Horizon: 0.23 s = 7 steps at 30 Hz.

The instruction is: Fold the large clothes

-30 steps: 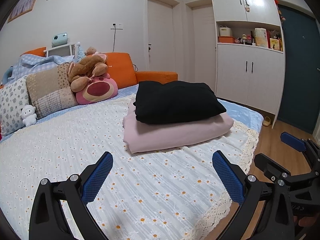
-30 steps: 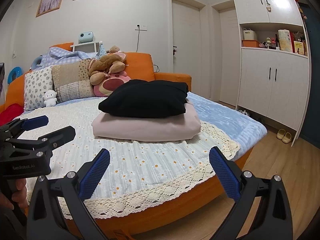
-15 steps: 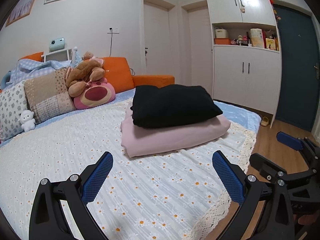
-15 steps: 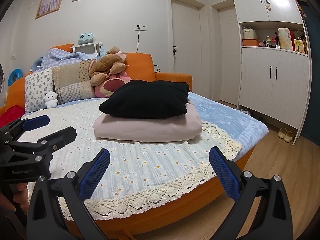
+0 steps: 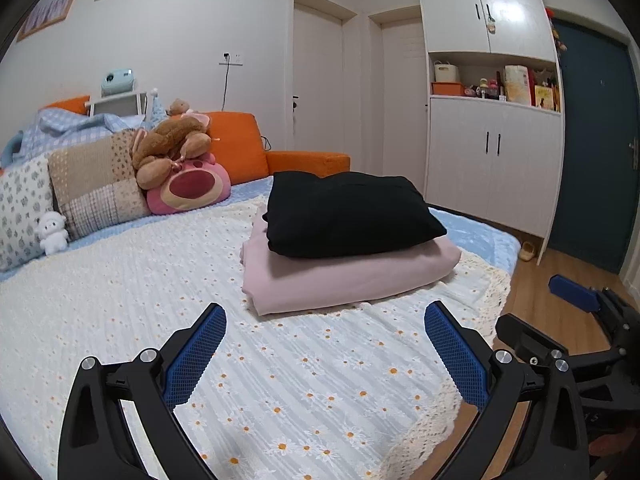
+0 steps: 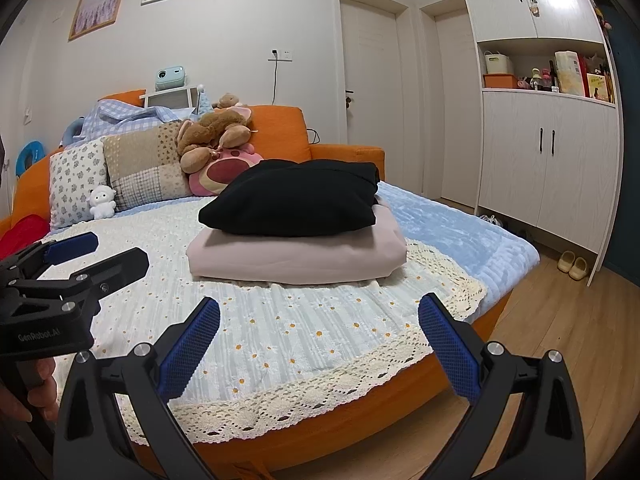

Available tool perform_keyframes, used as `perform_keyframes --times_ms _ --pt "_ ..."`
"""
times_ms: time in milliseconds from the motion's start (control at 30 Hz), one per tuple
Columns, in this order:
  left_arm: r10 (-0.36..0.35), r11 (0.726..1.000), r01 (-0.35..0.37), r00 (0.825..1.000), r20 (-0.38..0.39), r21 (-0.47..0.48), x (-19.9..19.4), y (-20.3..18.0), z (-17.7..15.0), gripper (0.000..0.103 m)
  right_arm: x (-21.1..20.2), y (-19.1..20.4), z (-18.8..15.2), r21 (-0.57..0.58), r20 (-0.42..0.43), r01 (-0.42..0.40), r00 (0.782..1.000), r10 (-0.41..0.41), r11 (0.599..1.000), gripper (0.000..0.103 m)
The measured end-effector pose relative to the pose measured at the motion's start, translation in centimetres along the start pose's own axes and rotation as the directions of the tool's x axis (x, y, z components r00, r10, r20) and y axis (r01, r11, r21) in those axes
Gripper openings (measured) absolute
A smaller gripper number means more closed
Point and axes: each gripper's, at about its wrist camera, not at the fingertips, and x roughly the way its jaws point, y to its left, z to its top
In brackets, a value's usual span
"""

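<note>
A folded black garment (image 5: 348, 216) lies on top of a folded pink garment (image 5: 344, 280) on the bed; both also show in the right wrist view, black (image 6: 292, 200) on pink (image 6: 296, 260). My left gripper (image 5: 324, 354) is open and empty, held over the daisy-print bedspread (image 5: 120, 320) short of the stack. My right gripper (image 6: 318, 346) is open and empty above the bed's front lace edge. Each gripper shows in the other's view, the right at the side (image 5: 576, 300) and the left at the side (image 6: 72, 248).
Pillows (image 5: 96, 184) and plush toys (image 5: 180, 168) line the orange headboard (image 5: 236, 144) at the back left. White cupboards (image 5: 492, 168) and a dark door (image 5: 596, 168) stand at right. Wooden floor (image 6: 560, 320) with slippers (image 6: 572, 266) lies beyond the bed's edge.
Both grippers have drifted slightly back and tilted, so the stack sits a little lower in the views. Both stay open and empty; the garments have not moved.
</note>
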Motion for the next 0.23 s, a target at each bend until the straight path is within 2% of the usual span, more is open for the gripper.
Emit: perform_keyframes --times_ms 67,133,233 --pt "0.035 0.999 -0.035 0.999 0.013 0.027 -0.12 -0.36 0.02 0.101 -0.03 -0.08 -0.07 0.000 -0.002 0.000 1.000 0.000 1.000 0.098" --pt "0.000 1.000 0.000 1.000 0.004 0.031 -0.05 -0.44 0.08 0.100 -0.12 -0.09 -0.12 0.002 -0.001 -0.002 1.000 0.002 1.000 0.098" --pt "-0.006 1.000 0.006 1.000 -0.002 0.005 0.08 -0.14 -0.01 0.100 -0.15 -0.26 -0.26 0.010 -0.005 0.002 1.000 -0.002 1.000 0.098"
